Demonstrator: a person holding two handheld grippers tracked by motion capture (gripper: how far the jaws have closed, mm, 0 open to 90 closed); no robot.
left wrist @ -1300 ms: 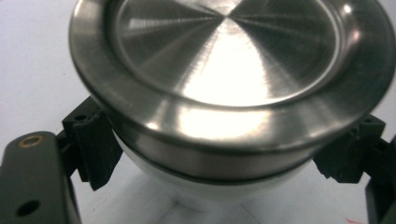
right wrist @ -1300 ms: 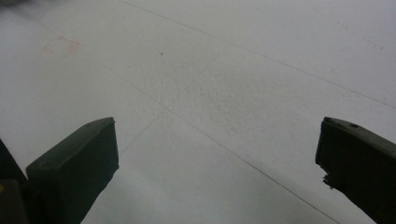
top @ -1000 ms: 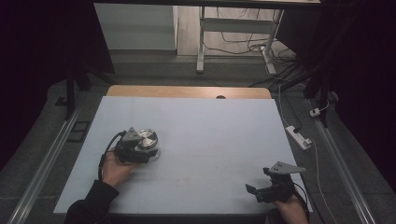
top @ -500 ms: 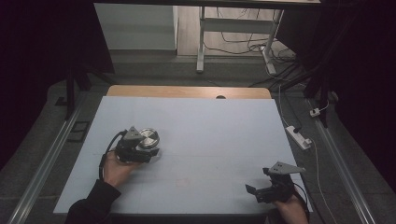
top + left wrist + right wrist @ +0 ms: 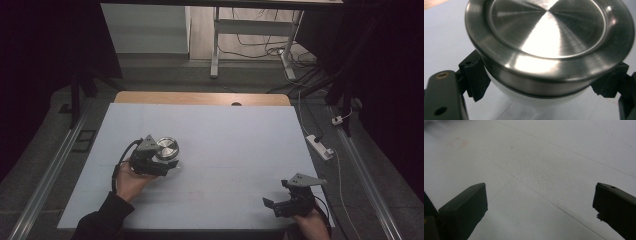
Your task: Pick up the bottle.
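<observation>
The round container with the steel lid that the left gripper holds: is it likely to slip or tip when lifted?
The container probably slips easily: its white body looks smooth and curves inward below the fingers. The brushed steel lid may make it top-heavy, so it could tilt.

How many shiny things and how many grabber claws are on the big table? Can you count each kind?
Shiny metal-lidded container: 1
Grippers: 2, the left gripper clamped on the container, the right gripper open over the table
Total: 3
</observation>
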